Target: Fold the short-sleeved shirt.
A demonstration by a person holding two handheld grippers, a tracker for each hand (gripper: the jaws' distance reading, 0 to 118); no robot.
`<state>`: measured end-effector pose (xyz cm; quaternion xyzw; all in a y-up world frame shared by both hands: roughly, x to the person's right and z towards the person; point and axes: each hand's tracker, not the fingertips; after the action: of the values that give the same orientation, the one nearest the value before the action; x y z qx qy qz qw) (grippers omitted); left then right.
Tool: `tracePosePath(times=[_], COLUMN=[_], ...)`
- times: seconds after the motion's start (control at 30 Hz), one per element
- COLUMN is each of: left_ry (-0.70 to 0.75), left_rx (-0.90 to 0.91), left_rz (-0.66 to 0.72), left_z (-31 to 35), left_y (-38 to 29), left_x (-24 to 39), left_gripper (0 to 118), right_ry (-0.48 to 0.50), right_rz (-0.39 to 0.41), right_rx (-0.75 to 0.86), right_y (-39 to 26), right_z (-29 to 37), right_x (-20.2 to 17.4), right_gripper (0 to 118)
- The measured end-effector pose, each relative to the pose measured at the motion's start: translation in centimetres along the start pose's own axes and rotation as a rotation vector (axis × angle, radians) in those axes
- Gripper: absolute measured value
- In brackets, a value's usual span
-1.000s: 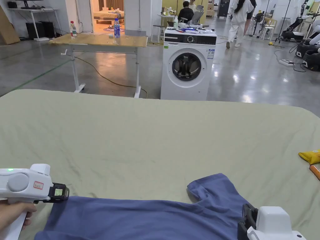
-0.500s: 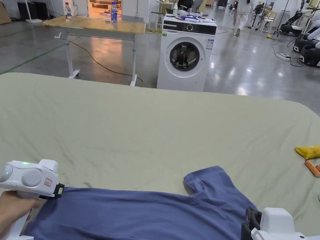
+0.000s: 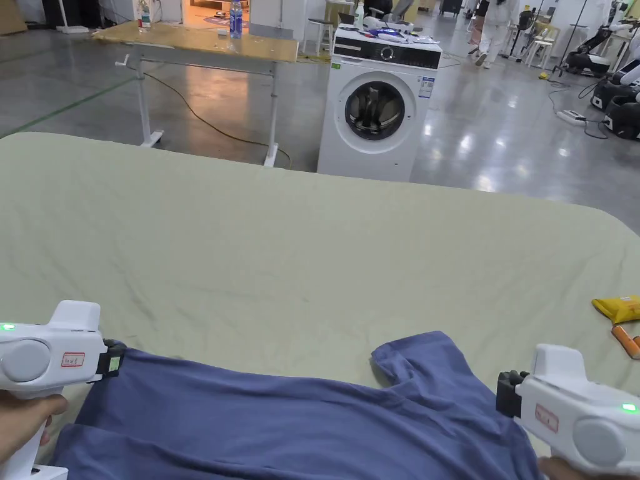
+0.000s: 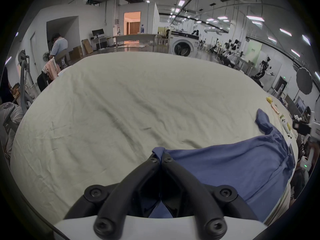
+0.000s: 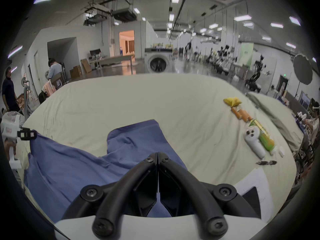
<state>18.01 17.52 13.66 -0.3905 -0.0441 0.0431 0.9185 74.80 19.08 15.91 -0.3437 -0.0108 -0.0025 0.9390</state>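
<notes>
A blue short-sleeved shirt (image 3: 300, 425) lies spread across the near part of a pale green sheet (image 3: 281, 250), one sleeve (image 3: 419, 359) pointing away from me. My left gripper (image 3: 115, 362) is shut on the shirt's left corner; in the left gripper view a tuft of blue cloth (image 4: 158, 150) sticks out past the closed tips (image 4: 160, 155). My right gripper (image 3: 503, 394) is at the shirt's right edge near the sleeve. In the right gripper view its jaws (image 5: 158, 154) are closed together, with blue cloth (image 5: 69, 165) showing between them.
On the sheet to the right lie a yellow packet (image 3: 615, 308), orange tubes (image 3: 625, 340), a white controller (image 5: 254, 143), a green bottle (image 5: 265, 138) and a pen (image 5: 265, 162). Beyond the far edge stand a washing machine (image 3: 378, 109) and a wooden table (image 3: 206, 50).
The right gripper has risen into fuller view at the shirt's right edge. The left gripper stays on the left corner, and the shirt's far edge has moved slightly away from me.
</notes>
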Motion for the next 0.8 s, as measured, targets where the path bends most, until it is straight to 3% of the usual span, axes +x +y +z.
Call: tracePosePath(times=[0.13, 0.27, 0.4, 0.53, 0.57, 0.63, 0.67, 0.8], left_ry=[0.0, 0.002, 0.003, 0.004, 0.006, 0.01, 0.011, 0.014], left_rx=[0.033, 0.057, 0.069, 0.071, 0.07, 0.069, 0.07, 0.068], left_rz=[0.009, 0.016, 0.026, 0.032, 0.032, 0.03, 0.028, 0.03], left_z=[1.2, 1.9, 2.3, 2.6, 2.7, 2.7, 2.8, 2.8], left_y=[-0.3, -0.9, -1.2, -1.4, -1.4, -1.5, -1.5, -1.6], left_x=[0.0, 0.2, 0.2, 0.2, 0.2, 0.1, 0.2, 0.1], left_gripper=[0, 0, 0, 0, 0, 0, 0, 0], right_ry=[-0.005, 0.007, 0.024, 0.007, -0.001, -0.026, -0.046, -0.029], right_rz=[0.054, 0.043, 0.041, 0.049, 0.041, 0.044, 0.062, 0.071], right_rx=[-0.108, -0.254, -0.345, -0.388, -0.382, -0.36, -0.341, -0.321], right_y=[2.2, 3.0, 2.8, 2.1, 2.1, 2.3, 2.4, 2.1], right_z=[-5.4, -10.4, -14.0, -15.5, -15.4, -15.2, -15.1, -14.2], right_x=[1.1, 1.9, 2.1, 1.7, 1.6, 1.2, 1.0, 1.2], right_gripper=[2, 60, 63, 60, 54, 27, 0, 0])
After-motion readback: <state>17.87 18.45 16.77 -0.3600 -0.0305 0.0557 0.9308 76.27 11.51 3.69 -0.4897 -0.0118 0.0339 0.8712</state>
